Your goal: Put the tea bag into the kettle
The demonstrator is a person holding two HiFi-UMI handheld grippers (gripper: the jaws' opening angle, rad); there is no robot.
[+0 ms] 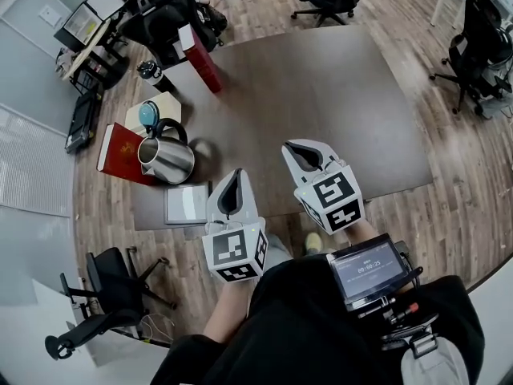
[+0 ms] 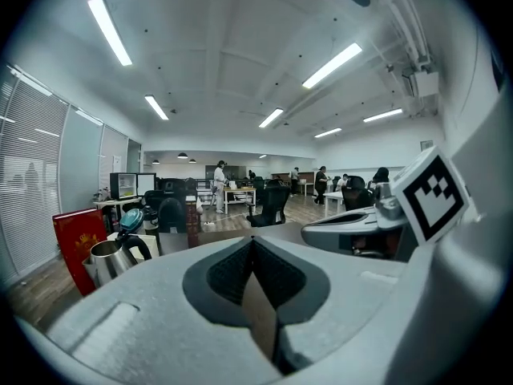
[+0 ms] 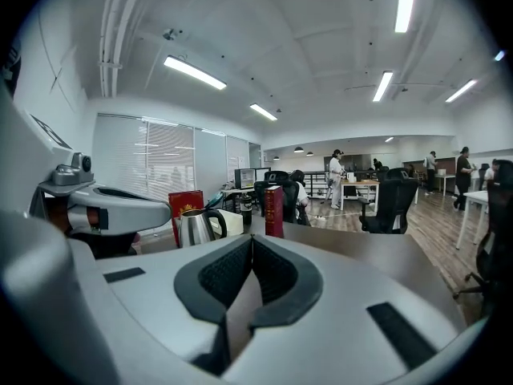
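Two empty grippers, one kettle, no tea bag to be seen

Head view: the left gripper (image 1: pixel 232 184) and the right gripper (image 1: pixel 295 151) hang over the near edge of the bench (image 1: pixel 321 95), well apart from the one kettle (image 1: pixel 167 159). The kettle sits at the left, beside one flat red box (image 1: pixel 116 147). One more red box (image 1: pixel 204 61) stands up farther back.

Left gripper view: its jaws are pressed together and hold nothing.

Right gripper view: its jaws are also closed and hold nothing.

No view shows a tea bag. Hunting for it near the kettle could knock the kettle over.
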